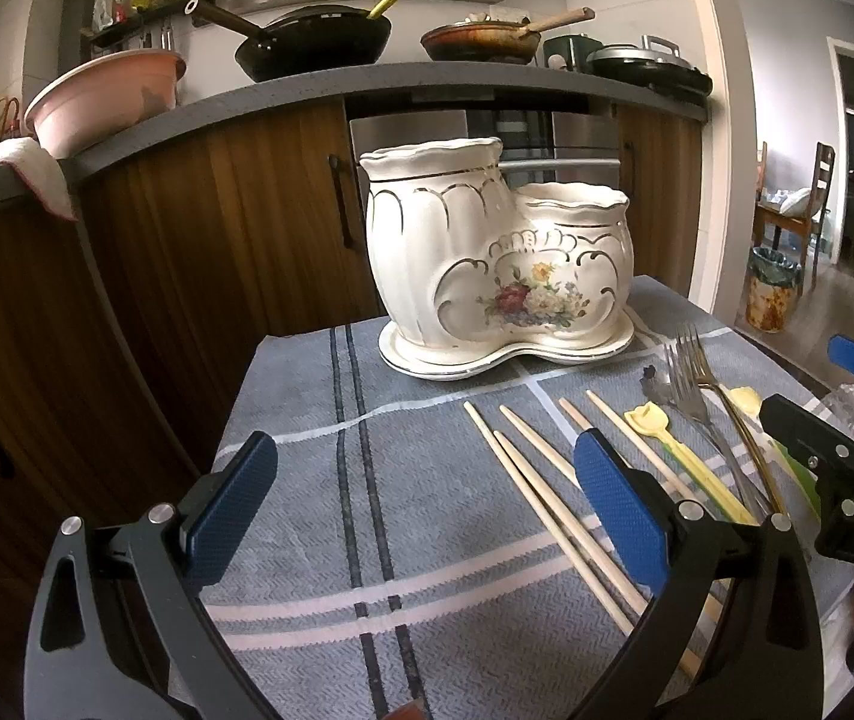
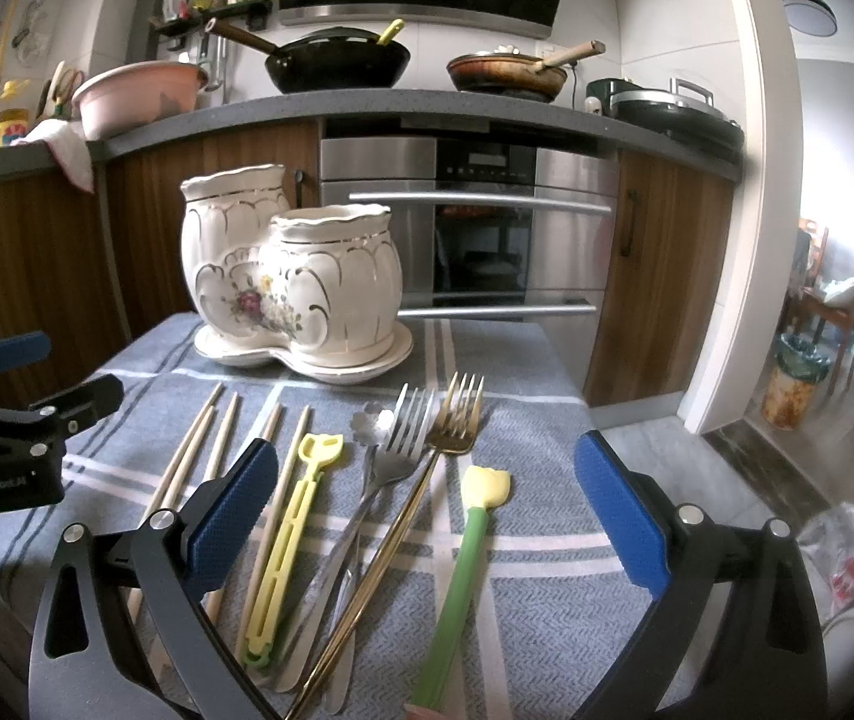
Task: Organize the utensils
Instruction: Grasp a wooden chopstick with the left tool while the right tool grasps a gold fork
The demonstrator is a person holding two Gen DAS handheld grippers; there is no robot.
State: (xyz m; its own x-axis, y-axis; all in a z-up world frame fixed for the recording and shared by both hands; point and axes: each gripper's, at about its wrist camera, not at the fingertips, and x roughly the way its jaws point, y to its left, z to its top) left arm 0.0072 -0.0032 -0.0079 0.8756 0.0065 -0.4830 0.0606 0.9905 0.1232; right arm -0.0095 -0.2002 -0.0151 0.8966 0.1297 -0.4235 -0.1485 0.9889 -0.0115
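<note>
While both jaws gape empty, left hand-held gripper lower centre, right hand-held gripper above forks, chopsticks left, ceramic holder upper left.

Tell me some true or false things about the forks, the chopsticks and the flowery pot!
1. The flowery holder has utensils standing in it. False: all of them lie on the cloth.
2. A gold fork lies beside a silver fork. True.
3. The right gripper grips a chopstick. False: it is open and holds nothing.
4. The chopsticks lie flat on the cloth. True.
5. The left gripper is open. True.
</note>
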